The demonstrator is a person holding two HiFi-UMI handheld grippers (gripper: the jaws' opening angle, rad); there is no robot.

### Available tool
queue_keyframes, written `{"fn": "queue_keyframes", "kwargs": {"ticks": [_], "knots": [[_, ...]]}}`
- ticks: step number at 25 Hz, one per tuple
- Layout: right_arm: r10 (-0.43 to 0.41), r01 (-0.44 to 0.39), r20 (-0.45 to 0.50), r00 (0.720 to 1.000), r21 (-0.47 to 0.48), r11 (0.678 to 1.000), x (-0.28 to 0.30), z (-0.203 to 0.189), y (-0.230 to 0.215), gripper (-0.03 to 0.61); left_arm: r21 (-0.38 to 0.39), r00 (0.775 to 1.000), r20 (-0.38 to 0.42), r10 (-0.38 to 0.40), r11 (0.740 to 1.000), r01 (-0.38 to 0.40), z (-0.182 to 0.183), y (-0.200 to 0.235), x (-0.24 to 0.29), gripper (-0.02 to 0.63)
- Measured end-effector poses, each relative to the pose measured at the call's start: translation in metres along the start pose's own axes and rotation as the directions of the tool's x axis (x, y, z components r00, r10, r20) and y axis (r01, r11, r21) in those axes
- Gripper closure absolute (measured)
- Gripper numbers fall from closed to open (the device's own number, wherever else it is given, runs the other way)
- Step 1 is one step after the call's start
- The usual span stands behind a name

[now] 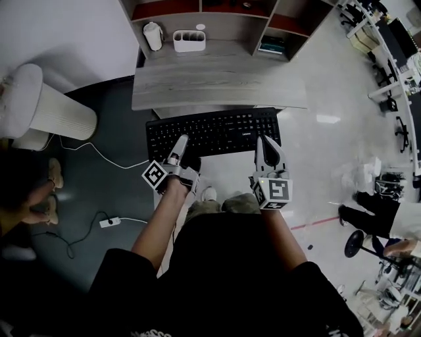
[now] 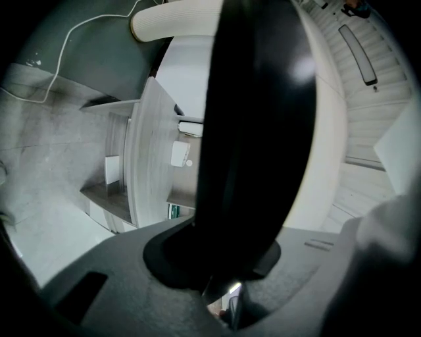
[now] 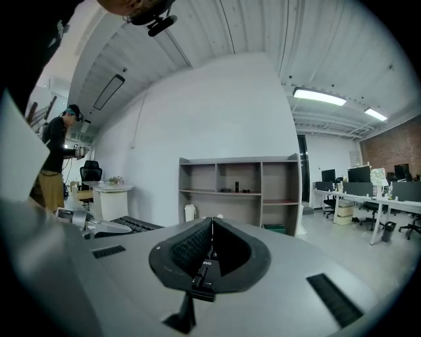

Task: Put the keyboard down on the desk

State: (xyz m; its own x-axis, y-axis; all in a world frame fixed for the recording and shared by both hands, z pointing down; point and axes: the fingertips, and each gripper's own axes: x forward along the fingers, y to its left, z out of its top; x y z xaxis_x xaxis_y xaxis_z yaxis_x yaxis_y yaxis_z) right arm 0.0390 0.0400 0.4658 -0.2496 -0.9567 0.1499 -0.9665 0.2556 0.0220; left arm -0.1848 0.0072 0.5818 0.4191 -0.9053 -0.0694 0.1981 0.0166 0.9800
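Keyboard (image 1: 212,132) just before desk (image 1: 217,85), at near edge. Organiser (image 1: 189,41) and cup (image 1: 152,35) at desk back. Shelf (image 1: 223,16) behind. Power strip (image 1: 109,222) on floor (image 1: 99,184), left.

The front of the desk (image 1: 217,87) lies bare; a white holder (image 1: 189,41) and a white cup (image 1: 152,35) stand at its back.

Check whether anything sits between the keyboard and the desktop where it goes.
Nothing visible does. The keyboard hangs just before the near edge of the desk, whose front part is bare. A white organizer and a white container stand at its far back.
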Motion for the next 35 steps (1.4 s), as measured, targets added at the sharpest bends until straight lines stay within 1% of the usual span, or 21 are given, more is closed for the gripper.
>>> {"fn": "queue_keyframes", "kwargs": {"ticks": [3,6,9,13,18,22,25,27,31,35], "knots": [[0.0,0.0,-0.005,1.0,-0.003,1.0,0.008,0.002,0.001,0.566,-0.013,1.0,-0.001,-0.005,1.0,0.005,0.009,0.0,0.003,0.522],[0.007,-0.007,-0.003,1.0,0.008,1.0,0.018,0.0,-0.002,0.566,-0.02,1.0,0.016,-0.005,1.0,0.005,0.016,0.004,0.012,0.522],[0.015,-0.014,-0.013,1.0,0.014,1.0,0.024,-0.008,-0.008,0.566,-0.011,0.999,0.035,0.002,1.0,-0.002,0.018,0.009,0.02,0.522],[0.045,-0.045,0.005,0.999,0.019,0.999,0.043,-0.005,-0.016,0.566,-0.006,0.999,0.037,-0.007,1.0,0.008,0.016,0.009,0.04,0.522],[0.067,-0.068,0.022,0.998,0.034,0.997,0.076,0.01,-0.039,0.566,-0.007,0.999,0.046,-0.011,1.0,0.012,0.012,0.01,0.074,0.522],[0.114,-0.114,0.004,0.993,0.033,0.993,0.097,0.004,-0.052,0.566,0.004,0.999,0.045,-0.016,1.0,0.016,0.008,0.012,0.102,0.522],[0.133,-0.132,-0.006,0.991,0.047,0.99,0.114,0.001,-0.068,0.566,-0.003,0.998,0.055,-0.011,1.0,0.012,0.004,0.014,0.12,0.522],[0.146,-0.145,-0.013,0.989,0.053,0.988,0.128,0.001,-0.078,0.566,0.005,0.998,0.062,-0.01,1.0,0.01,0.004,0.014,0.133,0.522],[0.176,-0.177,0.014,0.984,0.069,0.982,0.153,0.008,-0.097,0.566,0.02,0.997,0.074,-0.007,1.0,0.005,0.001,0.013,0.157,0.522],[0.19,-0.189,-0.008,0.982,0.083,0.979,0.179,0.007,-0.118,0.566,0.037,0.996,0.09,-0.007,0.999,0.003,0.001,0.013,0.182,0.522]]}}
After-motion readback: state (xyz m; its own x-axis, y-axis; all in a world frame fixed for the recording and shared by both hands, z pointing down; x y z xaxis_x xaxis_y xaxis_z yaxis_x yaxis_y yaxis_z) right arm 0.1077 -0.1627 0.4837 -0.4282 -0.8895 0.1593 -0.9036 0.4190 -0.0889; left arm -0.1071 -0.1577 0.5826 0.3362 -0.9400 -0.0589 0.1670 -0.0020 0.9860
